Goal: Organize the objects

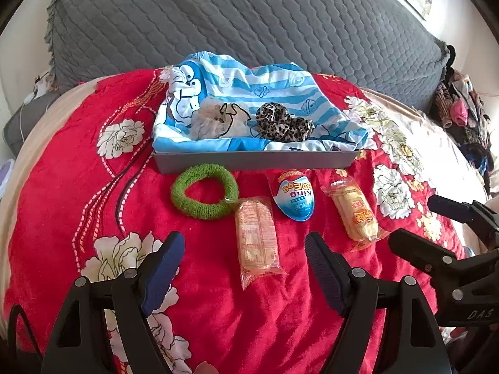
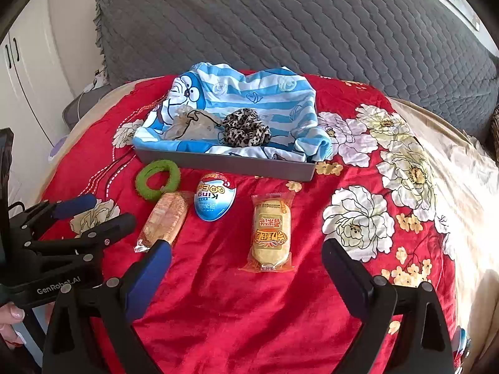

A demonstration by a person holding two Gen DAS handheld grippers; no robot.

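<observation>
Both grippers, left (image 1: pixel 244 268) and right (image 2: pixel 246 275), tilted downward, jaws apart, empty.

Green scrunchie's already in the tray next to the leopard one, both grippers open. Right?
Not quite. The green scrunchie lies on the red blanket in front of the tray, as the left wrist view shows. The leopard scrunchie is inside. Both grippers are open.

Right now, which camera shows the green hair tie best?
The left wrist view: the green hair tie lies large and near the middle, just in front of the grey tray, its whole ring visible. The right wrist view shows it smaller, off to the left.
</observation>
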